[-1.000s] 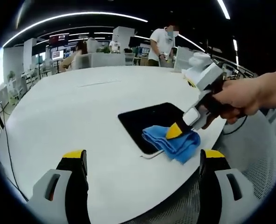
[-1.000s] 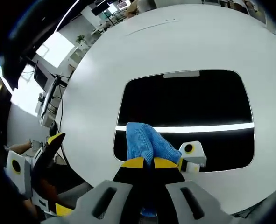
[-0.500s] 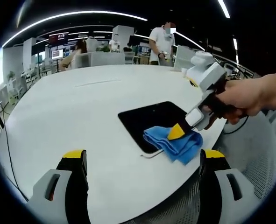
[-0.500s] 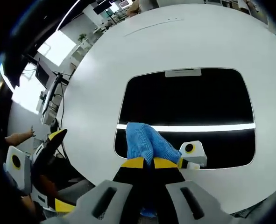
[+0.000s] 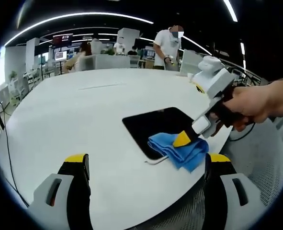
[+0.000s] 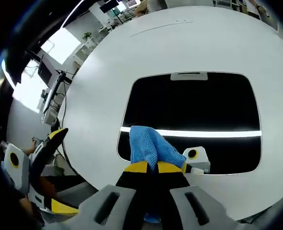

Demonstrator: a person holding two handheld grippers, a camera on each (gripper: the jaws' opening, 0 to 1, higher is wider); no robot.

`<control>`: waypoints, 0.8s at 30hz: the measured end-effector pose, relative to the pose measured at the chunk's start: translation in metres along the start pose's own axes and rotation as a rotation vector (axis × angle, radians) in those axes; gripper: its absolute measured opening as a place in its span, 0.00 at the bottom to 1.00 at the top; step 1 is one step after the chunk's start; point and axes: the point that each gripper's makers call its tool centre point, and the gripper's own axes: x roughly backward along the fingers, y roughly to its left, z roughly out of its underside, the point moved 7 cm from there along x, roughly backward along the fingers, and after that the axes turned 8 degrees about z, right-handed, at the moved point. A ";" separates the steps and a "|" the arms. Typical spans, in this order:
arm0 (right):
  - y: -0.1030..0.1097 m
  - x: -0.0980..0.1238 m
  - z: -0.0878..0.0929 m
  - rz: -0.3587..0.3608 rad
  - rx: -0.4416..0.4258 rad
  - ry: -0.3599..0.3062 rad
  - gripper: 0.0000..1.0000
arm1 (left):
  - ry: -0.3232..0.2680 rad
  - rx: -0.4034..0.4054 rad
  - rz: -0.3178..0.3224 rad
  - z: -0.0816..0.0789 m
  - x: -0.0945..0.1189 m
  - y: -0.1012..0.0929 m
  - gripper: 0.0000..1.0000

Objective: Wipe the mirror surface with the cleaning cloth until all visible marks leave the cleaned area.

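- The right gripper (image 6: pixel 148 167) is clamping its yellow-tipped fingers (image 6: pixel 137 167) together on the blue cleaning cloth (image 6: pixel 148 146), which is bunching up above the tips in the right gripper view.
- In the left gripper view, that same right gripper (image 5: pixel 182 140) is coming in from the right, held by a person's hand (image 5: pixel 249 108), and is pressing the cleaning cloth (image 5: pixel 179 151) down on the near corner of the mirror (image 5: pixel 155 127).
- The mirror (image 6: pixel 189 105) is lying flat on the white tabletop (image 6: pixel 179 43), near its rounded edge; it is looking dark and is reflecting a bright ceiling light strip as a white line across its surface.
- The cleaning cloth is lying partly on the mirror and partly spilling over the mirror's edge onto the tabletop (image 5: pixel 74 110).
- The left gripper (image 5: pixel 143 165) is hovering above the tabletop with its fingers (image 5: pixel 76 160) spread wide apart and gripping nothing, well apart from the mirror.
- In the right gripper view, the left gripper (image 6: pixel 38 165) is showing at the lower left, beyond the edge of the tabletop.
- A person in a white shirt (image 5: pixel 167 43) is standing on the far side of the tabletop, among office desks.
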 end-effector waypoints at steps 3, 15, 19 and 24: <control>-0.005 0.002 0.000 0.000 -0.008 0.006 0.00 | 0.004 0.013 0.004 0.001 0.000 -0.001 0.99; -0.018 0.004 -0.003 -0.015 -0.022 0.014 0.00 | 0.014 0.017 -0.016 0.002 0.001 0.002 0.99; -0.023 0.005 -0.004 -0.014 -0.028 0.016 0.00 | 0.016 0.018 -0.018 0.002 0.001 0.002 0.99; -0.030 0.006 -0.004 -0.011 -0.037 0.015 0.00 | 0.015 0.020 -0.021 0.003 0.001 0.003 0.99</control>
